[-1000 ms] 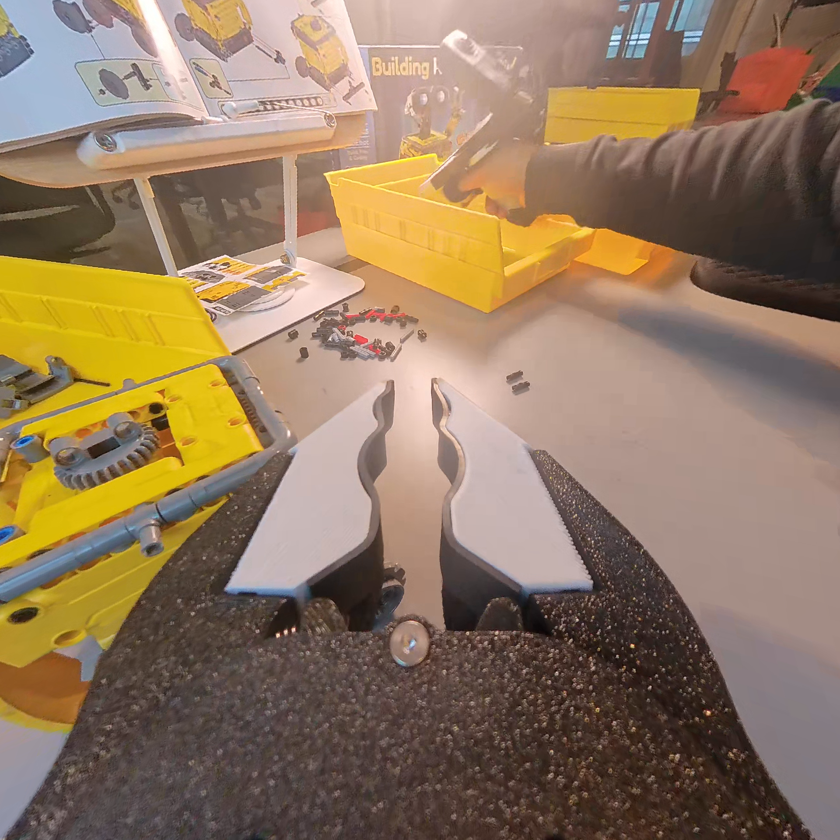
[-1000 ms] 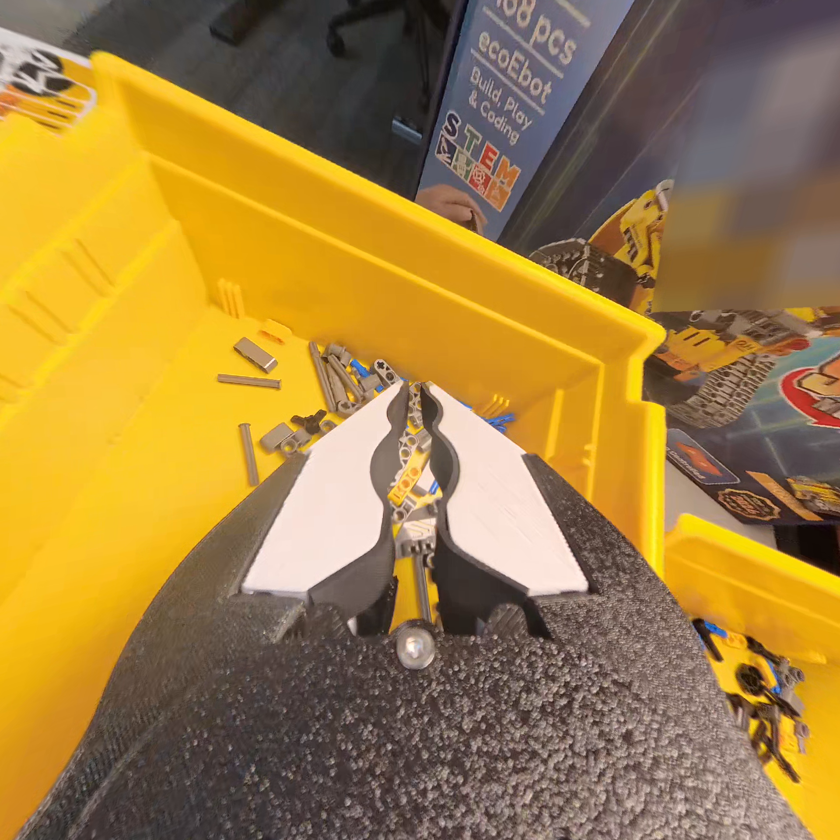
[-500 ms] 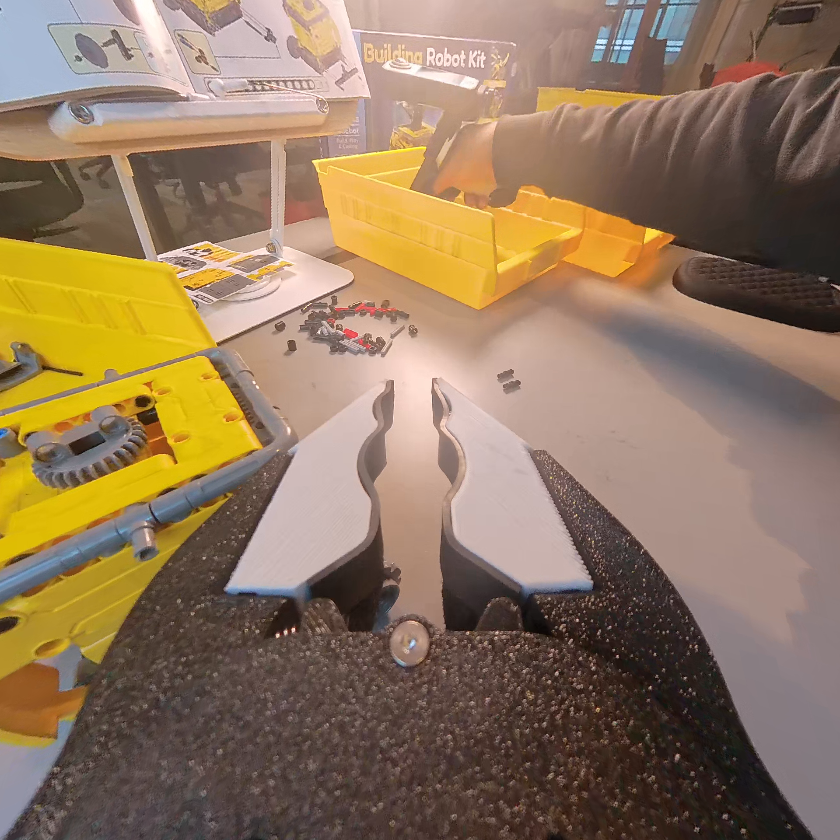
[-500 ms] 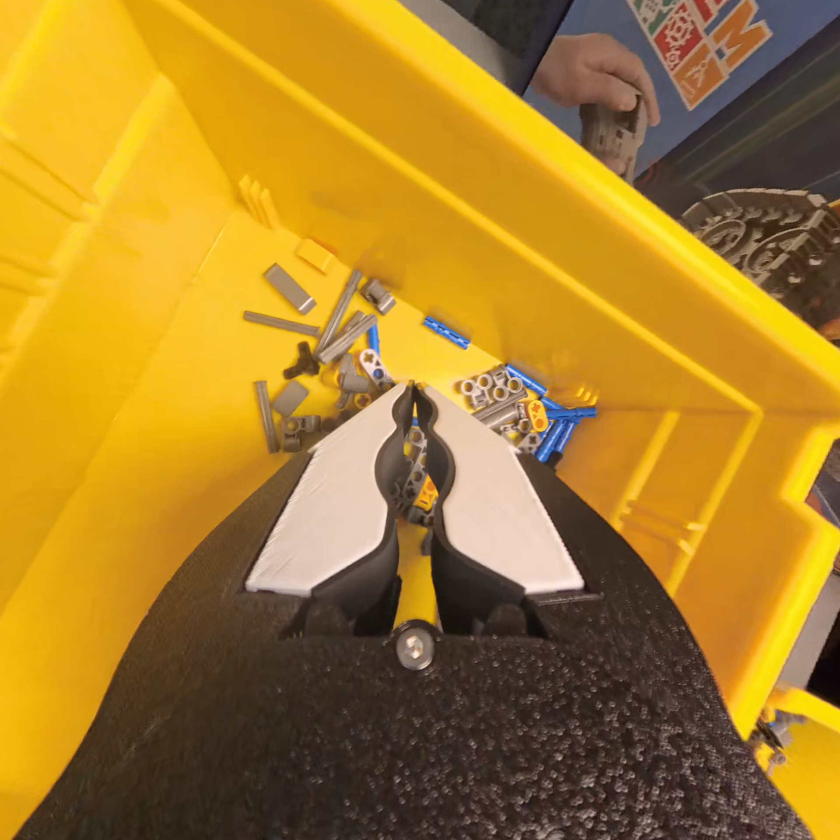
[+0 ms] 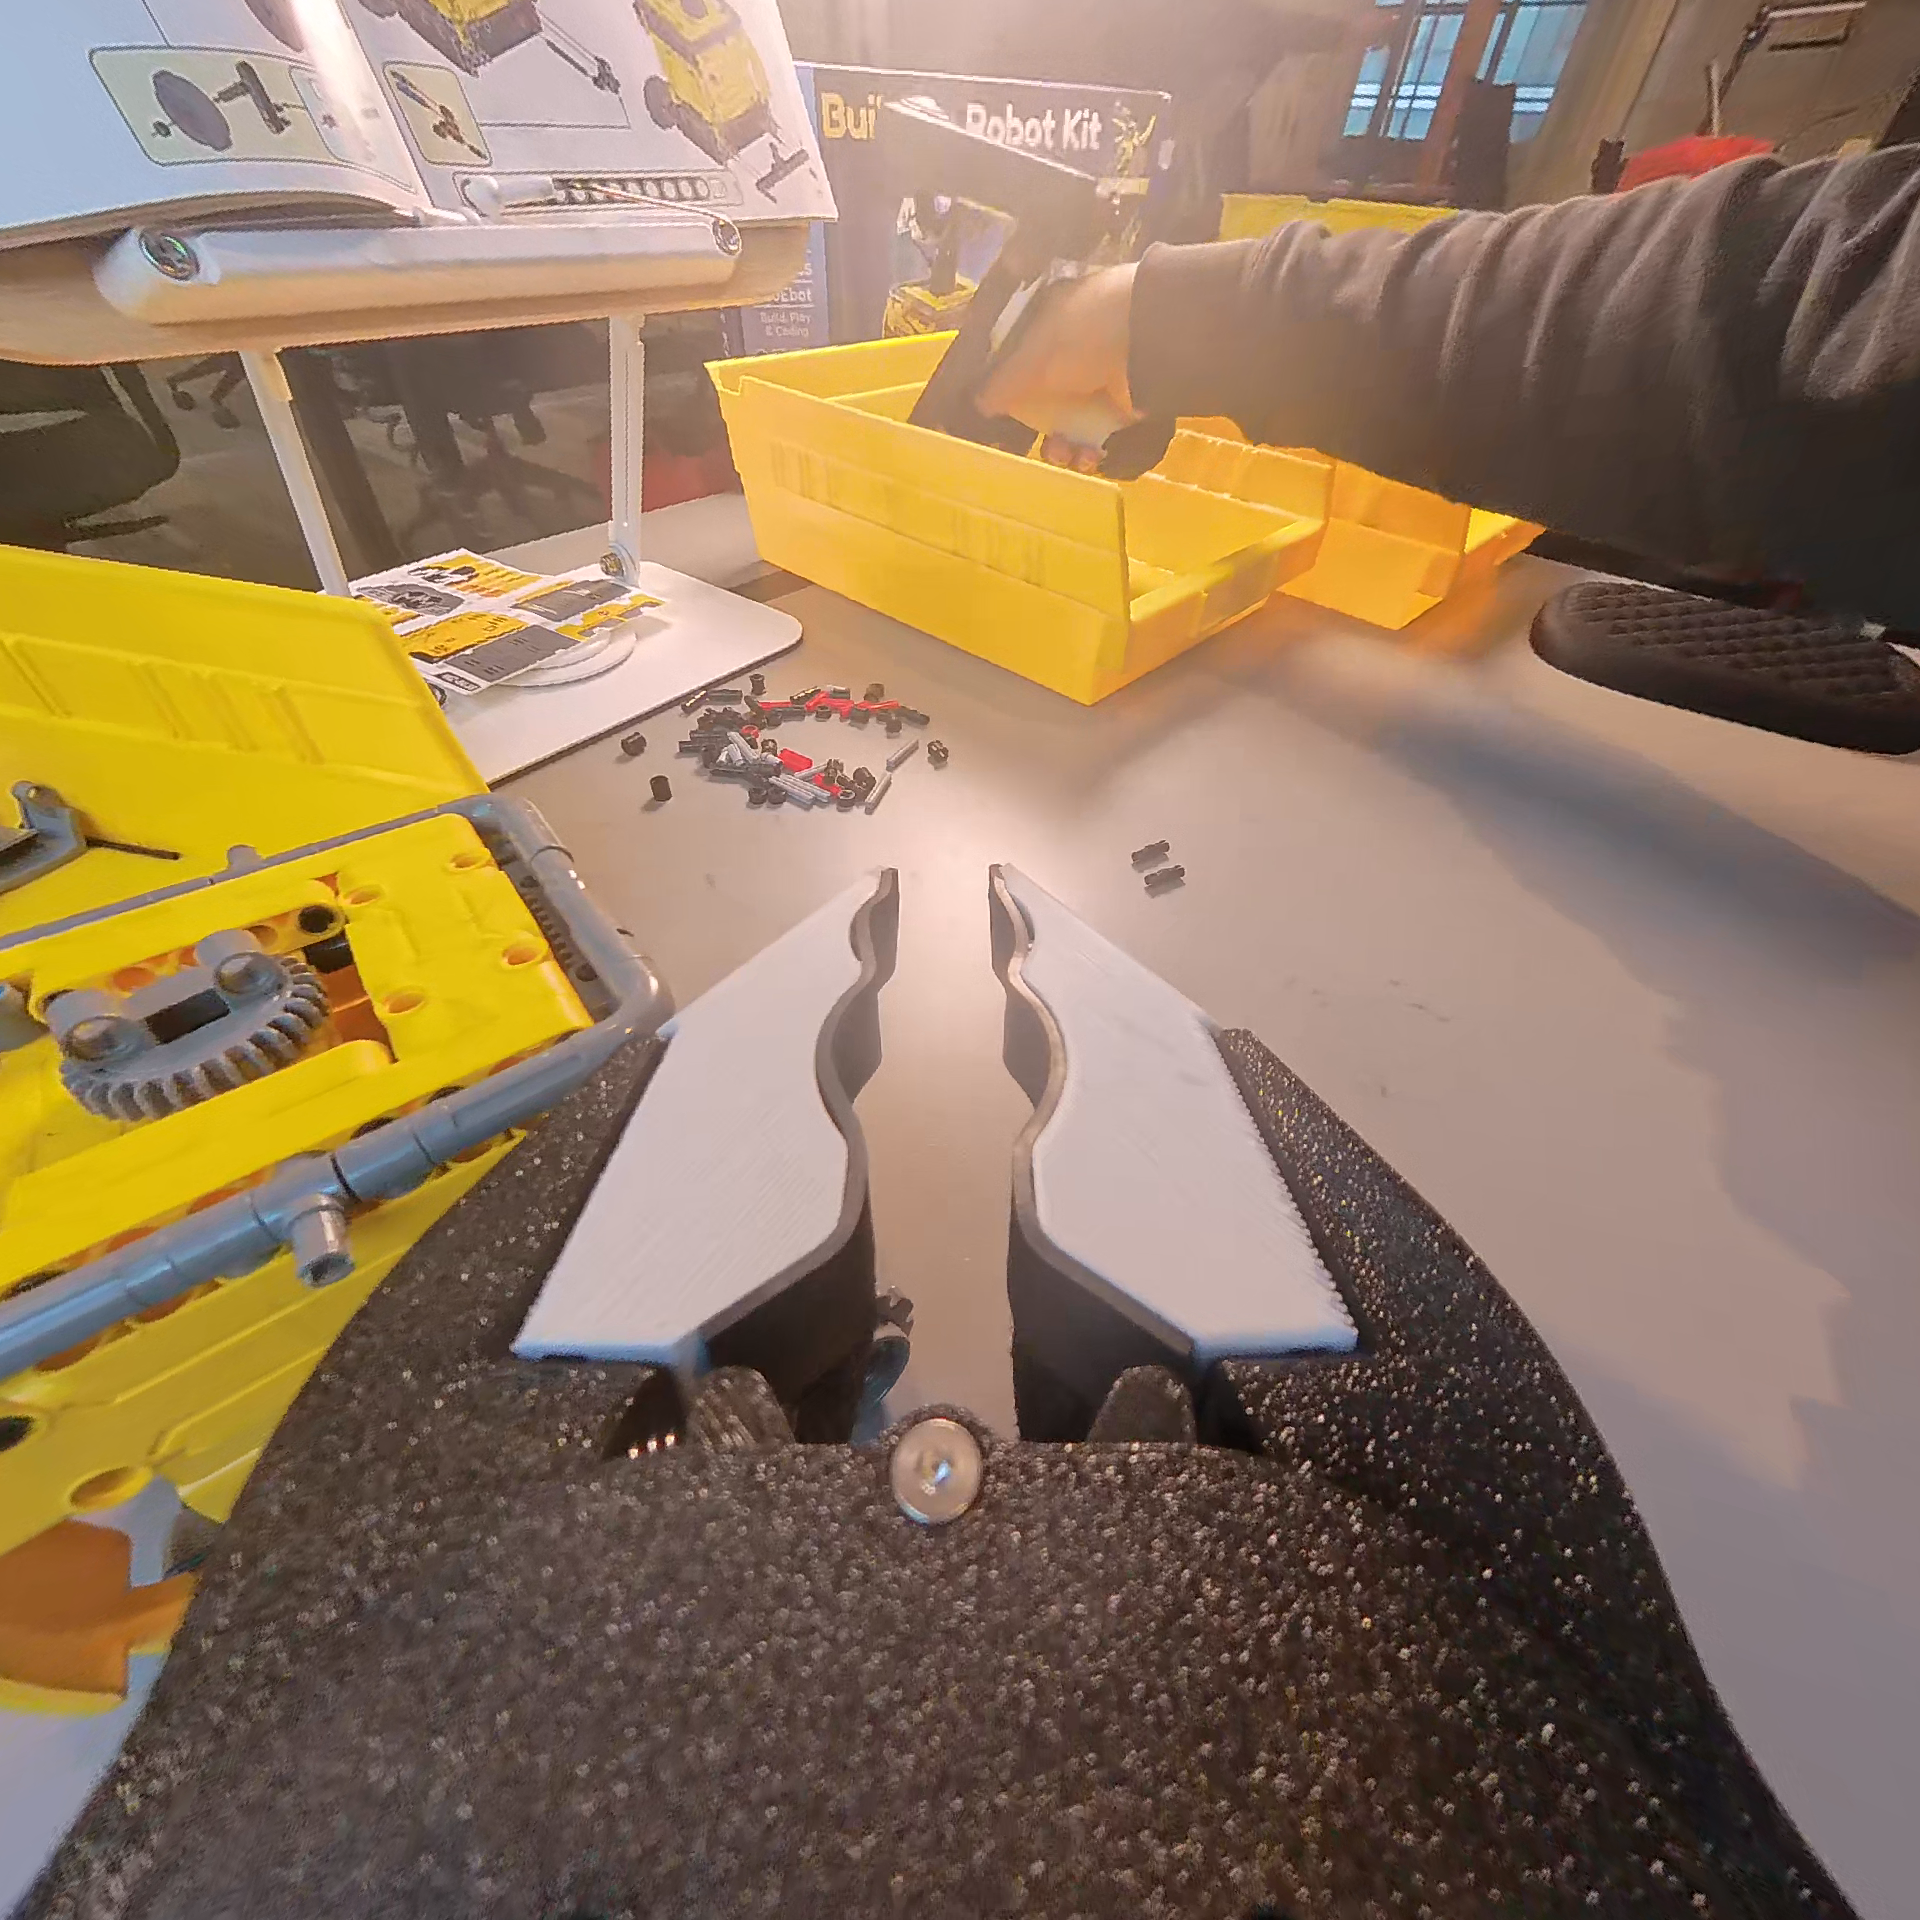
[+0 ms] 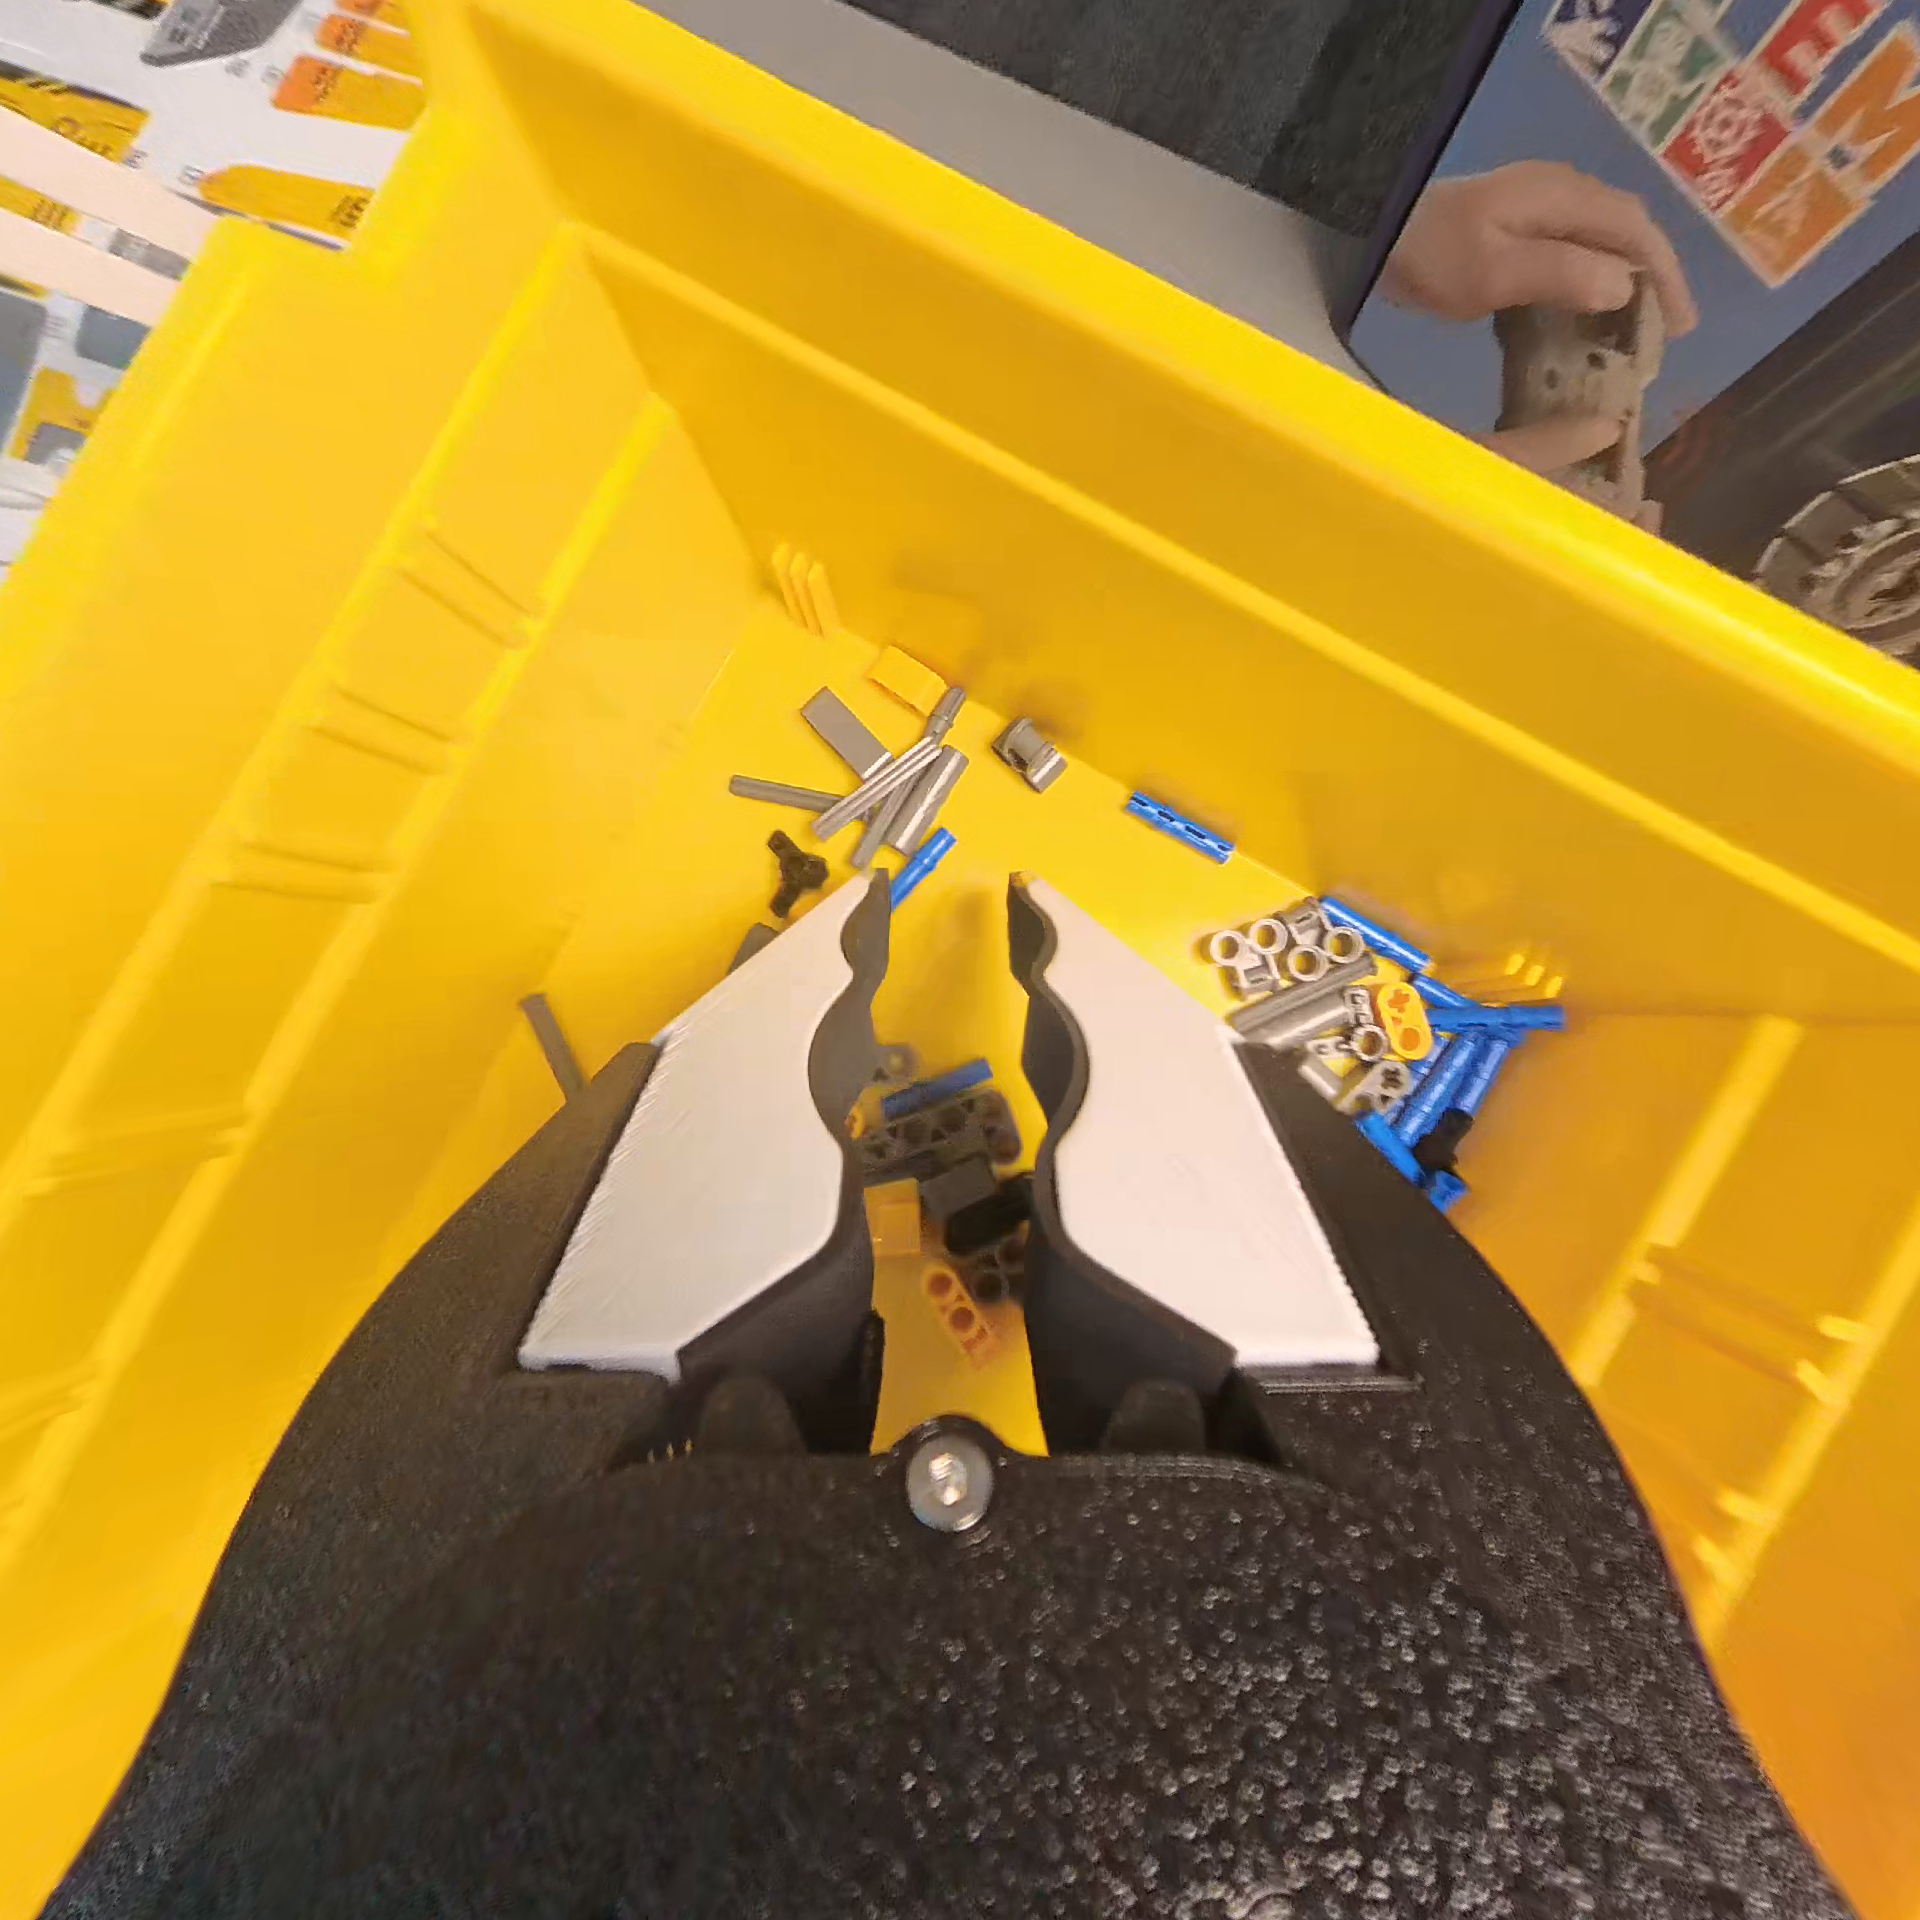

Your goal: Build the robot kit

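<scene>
- My left claw hangs over the grey table, jaws parted, gripping nothing; the yellow geared assembly sits just beside it.
- My right claw is down inside the yellow bin, jaws apart, empty.
- Small grey, black and orange pieces lie between its fingers; blue pins are to the right.

Left hand-held gripper level and low, fingers parted, empty. Right hand-held gripper pitched downward, fingers parted, gripped by a sleeved hand.
</scene>
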